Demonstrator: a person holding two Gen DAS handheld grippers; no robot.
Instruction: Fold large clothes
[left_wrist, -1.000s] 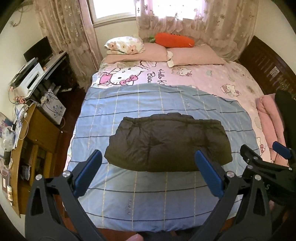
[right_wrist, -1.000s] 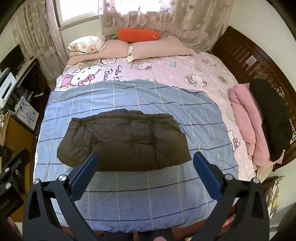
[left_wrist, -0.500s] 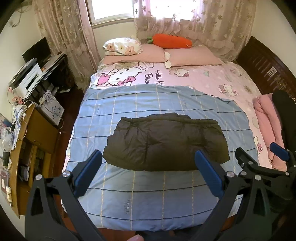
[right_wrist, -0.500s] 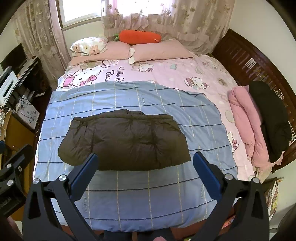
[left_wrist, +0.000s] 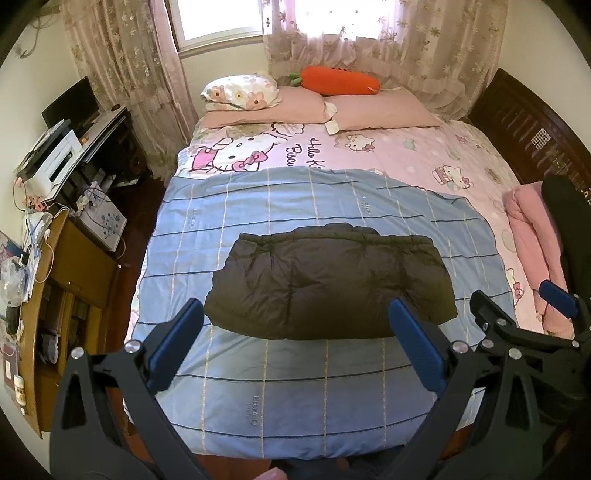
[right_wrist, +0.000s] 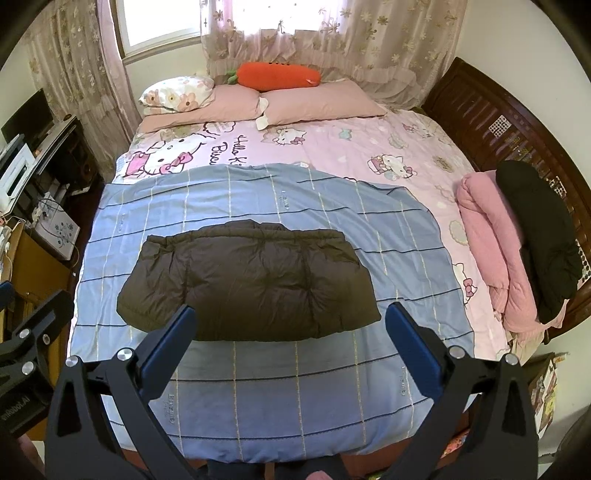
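While both grippers, left gripper (left_wrist: 295, 334) and right gripper (right_wrist: 290, 338), hang spread and empty above the bed's foot edge, the folded dark puffer jacket (right_wrist: 247, 284) lies mid-blanket (right_wrist: 295, 391); its springy fill could puff open, and a shallow pinch could slip.

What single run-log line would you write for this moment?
jacket: folded, flat on blue sheet | left gripper: open, empty | right gripper: open, empty | contact: none
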